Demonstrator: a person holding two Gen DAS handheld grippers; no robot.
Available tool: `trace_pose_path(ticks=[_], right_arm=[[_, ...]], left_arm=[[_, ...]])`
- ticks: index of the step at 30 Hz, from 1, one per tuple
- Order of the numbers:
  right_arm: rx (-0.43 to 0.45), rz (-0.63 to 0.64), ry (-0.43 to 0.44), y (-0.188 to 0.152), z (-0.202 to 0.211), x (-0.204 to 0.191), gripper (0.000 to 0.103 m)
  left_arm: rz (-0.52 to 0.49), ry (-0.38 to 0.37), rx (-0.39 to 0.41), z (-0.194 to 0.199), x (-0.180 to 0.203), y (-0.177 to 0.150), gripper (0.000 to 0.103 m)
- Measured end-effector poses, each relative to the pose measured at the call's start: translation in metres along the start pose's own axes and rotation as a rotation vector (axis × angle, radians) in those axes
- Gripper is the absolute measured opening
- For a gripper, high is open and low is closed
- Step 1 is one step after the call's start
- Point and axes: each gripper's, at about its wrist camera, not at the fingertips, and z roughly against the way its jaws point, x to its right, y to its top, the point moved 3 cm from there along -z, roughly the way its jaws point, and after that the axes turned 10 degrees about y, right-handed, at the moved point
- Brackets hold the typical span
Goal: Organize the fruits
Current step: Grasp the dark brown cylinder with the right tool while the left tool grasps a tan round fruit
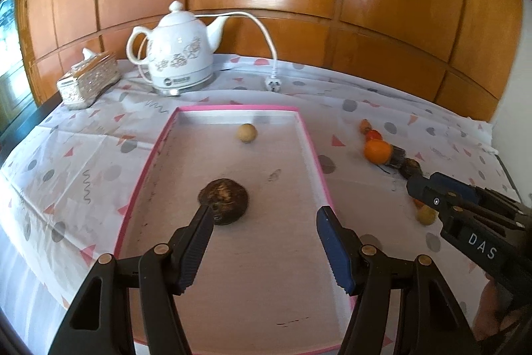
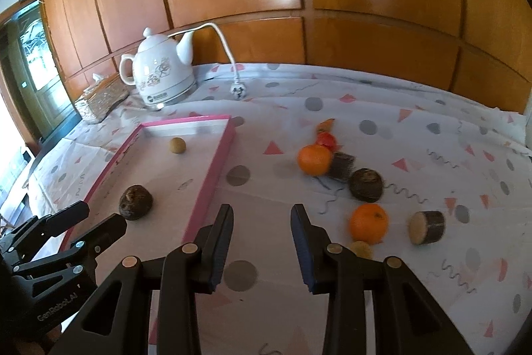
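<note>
A pink-rimmed tray [image 1: 312,148] [image 2: 212,168] lies on the patterned cloth. It holds a dark brown round fruit [image 1: 223,201] [image 2: 135,202] and a small tan ball [image 1: 247,132] [image 2: 177,145]. My left gripper [image 1: 265,212] [image 2: 103,214] hangs open over the tray's near half, and its left fingertip sits at the dark fruit's near edge. My right gripper [image 2: 262,212] [image 1: 422,185] is open with nothing between its fingers, over the cloth just right of the tray. To its right lie two oranges [image 2: 314,159] [image 2: 368,223], a red fruit [image 2: 326,139], a dark round fruit [image 2: 366,184], a cut stalk piece [image 2: 427,227] and a small tan fruit [image 2: 361,248].
A white kettle [image 1: 179,55] with its cord and plug [image 1: 273,84] stands at the back, with a tissue box [image 1: 88,82] to its left. Wooden panelling rises behind the table. The table's left edge drops off past the cloth.
</note>
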Motion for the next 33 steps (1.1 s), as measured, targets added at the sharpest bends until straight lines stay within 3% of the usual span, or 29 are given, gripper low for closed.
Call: trace_pose_path(ticks=[19,24,27,33], right_arm=[[0.033,-0.198,-0.195,-0.024,0.04,0.107,0.04],[0.037,-0.227,-0.22,-0.028,0.045,0.125,0.04],[0.036,-0.247,-0.224,-0.031,0.045,0.135,0.049],[0.024,-0.277,-0.224,-0.037,0.041,0.149,0.049]], left_arm=[[-0.135,-0.103,-0.03,-0.002,0.061,-0.001,0.067],[-0.164,-0.138,-0.057,-0.006,0.078,-0.002,0.067],[-0.187,-0.166,-0.068,-0.007,0.09,-0.004,0.067],[-0.225,-0.221,-0.091,-0.01,0.109,-0.009,0.067]])
